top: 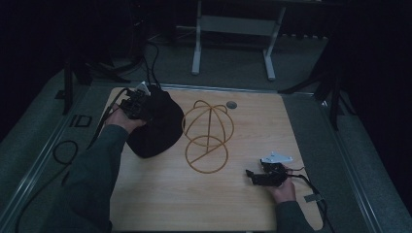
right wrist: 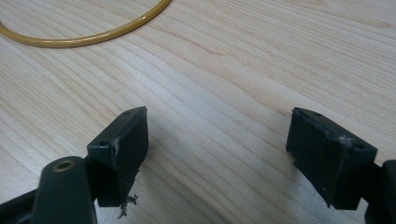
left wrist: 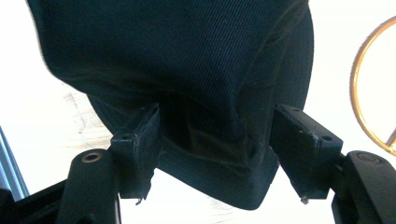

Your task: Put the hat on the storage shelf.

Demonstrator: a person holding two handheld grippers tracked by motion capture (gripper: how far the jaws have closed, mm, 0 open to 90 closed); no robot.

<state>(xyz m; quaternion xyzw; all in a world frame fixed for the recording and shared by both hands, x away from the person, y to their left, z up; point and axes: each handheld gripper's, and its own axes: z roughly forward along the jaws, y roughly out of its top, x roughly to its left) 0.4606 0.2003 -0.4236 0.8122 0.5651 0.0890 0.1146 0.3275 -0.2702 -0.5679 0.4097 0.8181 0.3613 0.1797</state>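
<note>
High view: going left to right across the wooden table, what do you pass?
Left gripper → black cap → gold wire stand → right gripper.

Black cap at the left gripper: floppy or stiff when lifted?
Probably floppy: the black cap is twill cloth, creased between the left gripper jaws. Its stitched edge looks firmer. Likely light, unlikely to slip.

The black cap [left wrist: 187, 70] runs off the top edge of the left gripper view, so its far side beyond the left gripper [left wrist: 215, 140] cannot be seen. To that gripper's right, the gold wire stand [left wrist: 357, 93] is cut by the picture's edge. Ahead of the right gripper [right wrist: 217, 140], the stand's ring [right wrist: 84, 39] leaves the frame at the top. In the dim high view, the left gripper's [top: 138, 108] jaw spread is too dark to tell.
</note>
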